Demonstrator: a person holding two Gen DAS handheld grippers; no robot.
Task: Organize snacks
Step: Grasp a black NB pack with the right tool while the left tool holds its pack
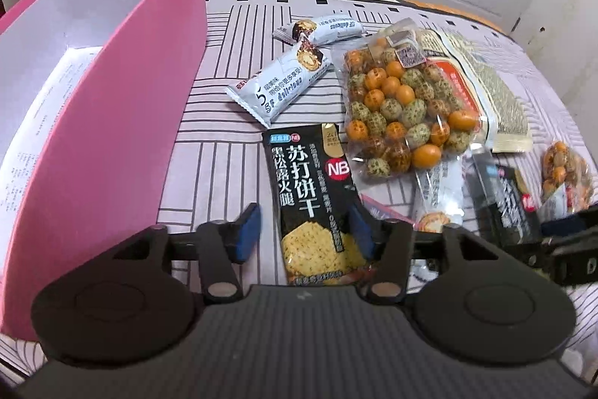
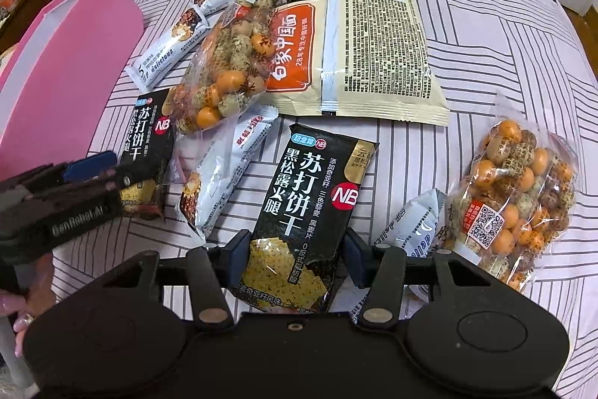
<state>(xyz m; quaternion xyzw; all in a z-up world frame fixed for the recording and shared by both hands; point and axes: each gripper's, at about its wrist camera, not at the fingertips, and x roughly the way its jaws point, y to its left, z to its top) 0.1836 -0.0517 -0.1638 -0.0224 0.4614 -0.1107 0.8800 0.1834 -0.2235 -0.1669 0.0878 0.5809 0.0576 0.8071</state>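
Left gripper (image 1: 304,230) is angled down at the tabletop (image 1: 224,174), jaws partly open. The first black cracker pack (image 1: 310,197) lies flat between them. The right pad is at the pack's edge, a clear gap is seen at the left pad, so nothing is gripped.

Right gripper (image 2: 295,245) is also angled down. Its pads are set against both long edges of the second black cracker pack (image 2: 302,208), so that pack is pinched. Whether it is lifted off the cloth cannot be told.

Just beside the first pack, the pink box (image 1: 112,118) is seen on the left, open-topped, with printed paper inside. Beyond the pack, two white bar wrappers (image 1: 280,85) lie near each other. A clear bag of round snacks (image 1: 396,107) is touching the pack's upper right corner and overlaps the beige noodle packet (image 2: 373,43).

Between the two black packs a third white wrapper (image 2: 224,171) is wedged, partly under the snack bag. A small white sachet (image 2: 418,230) is half hidden by the right gripper's finger. A second bag of round snacks (image 2: 512,197) lies just beyond it, near the tabletop's edge.

The lower ends of both black packs are cut off by the gripper bodies. A hand (image 2: 15,309) is only partly seen at the frame edge. The right side of the left wrist view is blurred.
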